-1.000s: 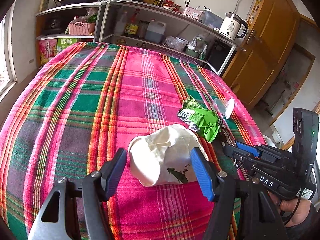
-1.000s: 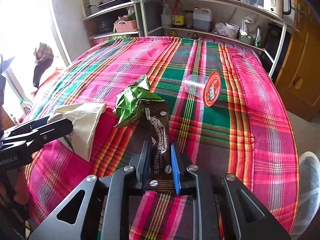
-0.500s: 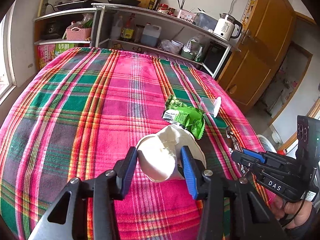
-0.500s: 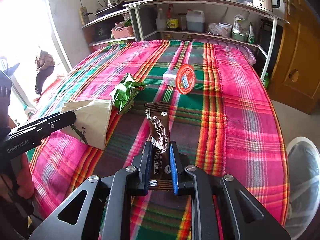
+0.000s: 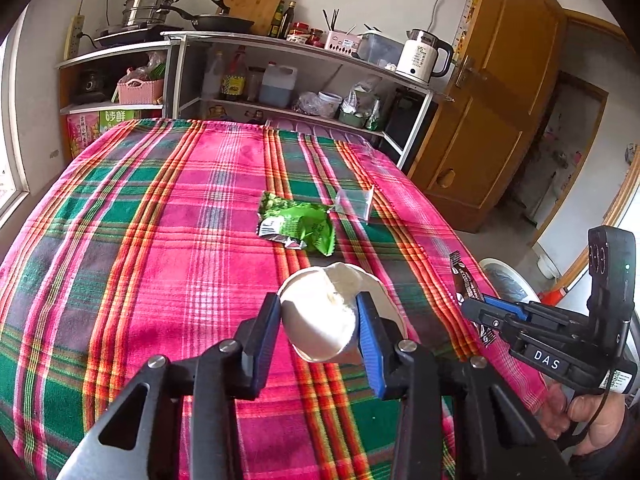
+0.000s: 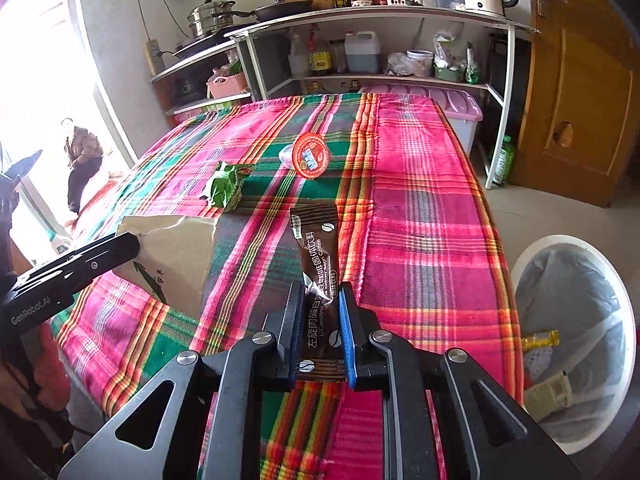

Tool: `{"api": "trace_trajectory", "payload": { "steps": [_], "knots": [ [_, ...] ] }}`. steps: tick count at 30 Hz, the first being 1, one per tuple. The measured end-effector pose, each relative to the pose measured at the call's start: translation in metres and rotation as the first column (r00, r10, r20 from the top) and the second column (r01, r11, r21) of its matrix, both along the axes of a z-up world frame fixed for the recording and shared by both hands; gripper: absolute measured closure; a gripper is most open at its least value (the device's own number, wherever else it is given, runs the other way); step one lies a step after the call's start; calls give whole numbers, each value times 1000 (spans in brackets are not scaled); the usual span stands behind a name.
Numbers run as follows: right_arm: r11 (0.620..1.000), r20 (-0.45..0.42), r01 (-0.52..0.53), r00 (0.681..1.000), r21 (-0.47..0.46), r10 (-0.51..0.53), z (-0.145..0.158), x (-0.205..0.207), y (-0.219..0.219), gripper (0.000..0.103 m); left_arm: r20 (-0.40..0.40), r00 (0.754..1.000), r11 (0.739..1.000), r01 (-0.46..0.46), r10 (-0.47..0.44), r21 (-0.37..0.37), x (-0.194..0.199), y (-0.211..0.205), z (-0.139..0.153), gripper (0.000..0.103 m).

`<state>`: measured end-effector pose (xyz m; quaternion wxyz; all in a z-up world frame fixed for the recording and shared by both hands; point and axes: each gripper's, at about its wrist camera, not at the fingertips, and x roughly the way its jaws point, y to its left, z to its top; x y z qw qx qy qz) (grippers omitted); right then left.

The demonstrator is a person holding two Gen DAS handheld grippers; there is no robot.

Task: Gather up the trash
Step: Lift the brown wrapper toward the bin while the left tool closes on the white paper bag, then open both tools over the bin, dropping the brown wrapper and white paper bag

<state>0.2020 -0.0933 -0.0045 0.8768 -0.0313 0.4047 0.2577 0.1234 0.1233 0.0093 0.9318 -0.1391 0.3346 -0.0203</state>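
My left gripper (image 5: 318,326) pinches a crumpled white paper cup (image 5: 320,316) above the plaid tablecloth (image 5: 160,240), on the near side of the green snack wrapper (image 5: 298,226). Right of that wrapper lies a clear plastic cup (image 6: 306,156) with a red lid. Further right, my right gripper (image 6: 320,316) is clamped on a brown coffee sachet (image 6: 318,252), with the white trash bin (image 6: 572,340) on the floor beyond.

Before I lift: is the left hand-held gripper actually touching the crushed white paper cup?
Touching. The left wrist view shows the left hand-held gripper with both fingers pressed against the sides of the crushed white paper cup, no gap visible.
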Motion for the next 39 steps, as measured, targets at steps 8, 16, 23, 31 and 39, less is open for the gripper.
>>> {"api": "trace_trajectory", "payload": {
  "steps": [8,16,23,31,39],
  "knots": [
    [999,22,49,999,23,-49,10,-14,-33,86,43,998,999,40,-41,21,-6,-38,18,64],
    [994,52,98,994,46,-100,24,-27,-67,86,58,994,995,96,-97,28,-5,-73,25,64],
    [986,67,156,985,62,-160,31,-37,-98,86,64,987,988,147,-149,43,-2,-101,31,64],
    [970,64,232,969,75,-237,31,-40,-136,86,63,973,975,218,-220,46,10,-137,33,64],
    [946,35,314,947,81,-318,20,-30,-175,86,53,952,953,298,-300,50,34,-178,31,64]
  ]
}}
